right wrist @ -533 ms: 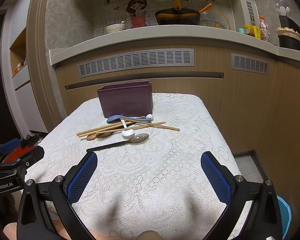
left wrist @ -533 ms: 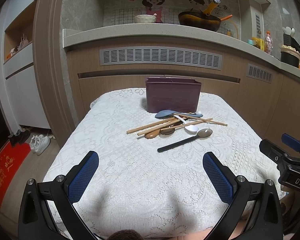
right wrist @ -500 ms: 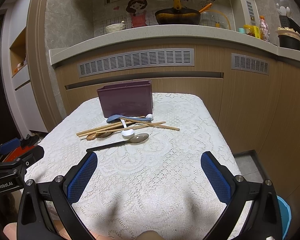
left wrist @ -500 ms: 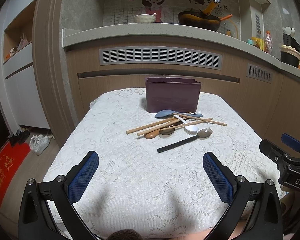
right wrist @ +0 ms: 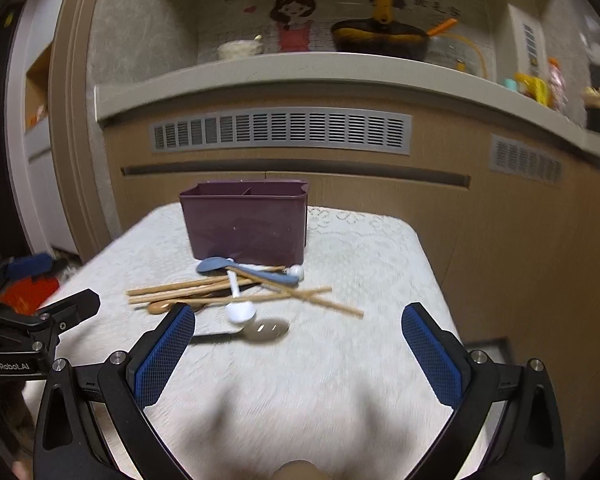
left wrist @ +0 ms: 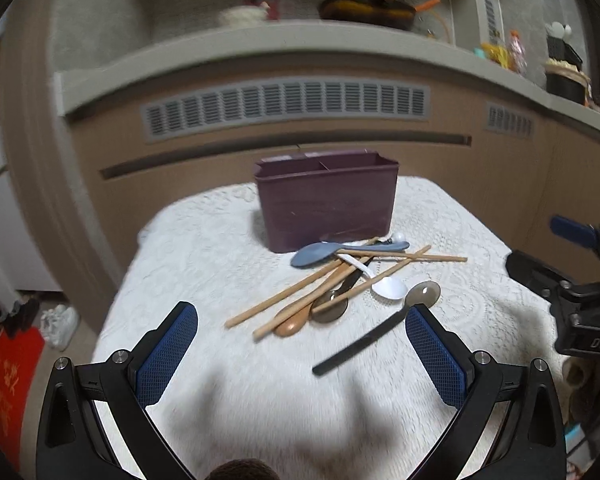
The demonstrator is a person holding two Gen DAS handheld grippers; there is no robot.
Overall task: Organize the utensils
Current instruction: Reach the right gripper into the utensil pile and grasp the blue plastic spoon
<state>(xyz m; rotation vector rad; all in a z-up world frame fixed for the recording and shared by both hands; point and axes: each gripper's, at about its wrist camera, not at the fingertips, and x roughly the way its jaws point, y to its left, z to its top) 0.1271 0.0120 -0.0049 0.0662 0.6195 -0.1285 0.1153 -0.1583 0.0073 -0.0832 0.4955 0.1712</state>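
A purple two-compartment utensil holder (left wrist: 327,200) (right wrist: 247,220) stands at the far side of the lace-covered table (left wrist: 204,264). In front of it lies a pile: a blue spoon (left wrist: 315,252) (right wrist: 216,265), a white spoon (left wrist: 387,287) (right wrist: 240,311), a brown wooden spoon (left wrist: 296,322), wooden chopsticks (left wrist: 284,300) (right wrist: 188,285) and a black-handled spoon (left wrist: 363,340) (right wrist: 266,330). My left gripper (left wrist: 301,352) is open and empty, just short of the pile. My right gripper (right wrist: 298,354) is open and empty, also just short of the pile.
A kitchen counter (left wrist: 284,40) with a wok and a bowl runs behind the table. White shoes (left wrist: 60,326) and a red mat (left wrist: 8,384) lie on the floor at the left. The right gripper's body (left wrist: 571,292) shows at the right edge of the left wrist view.
Both grippers have moved forward toward the utensil pile, which now looks larger and nearer. The utensils and holder have not moved.
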